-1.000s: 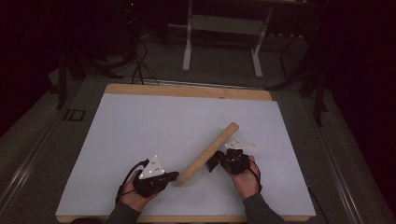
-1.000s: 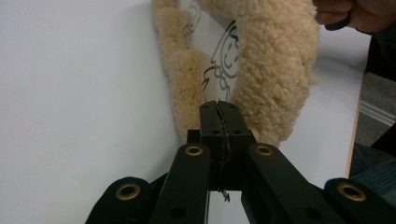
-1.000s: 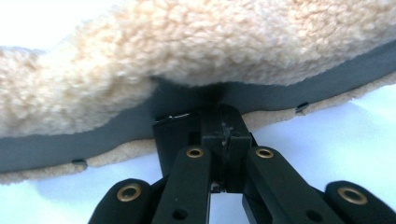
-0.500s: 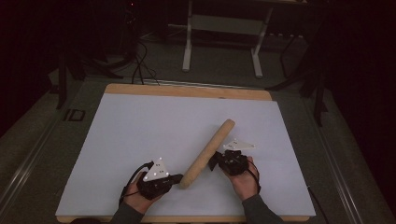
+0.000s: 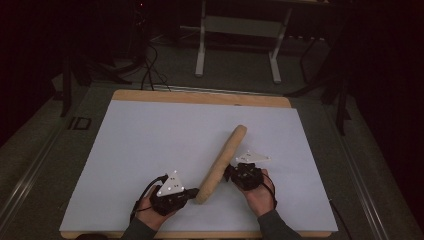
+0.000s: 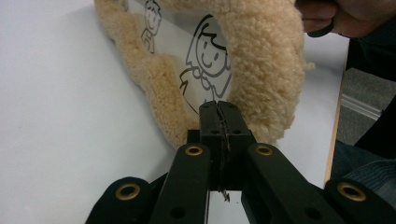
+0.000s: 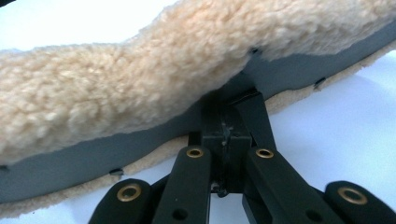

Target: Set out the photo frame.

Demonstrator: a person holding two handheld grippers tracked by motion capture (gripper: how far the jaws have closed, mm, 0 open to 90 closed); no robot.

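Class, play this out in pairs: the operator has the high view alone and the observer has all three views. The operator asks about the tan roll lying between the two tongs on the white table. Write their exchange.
Operator: From above I see a plain tan roll. What is it made of?
Observer: Curly fleece. The left gripper view shows a pale inner face printed with cartoon figures.
Operator: Are the right tongs open or shut?
Observer: Shut. Their tips meet at the edge of a grey lining under the fleece.
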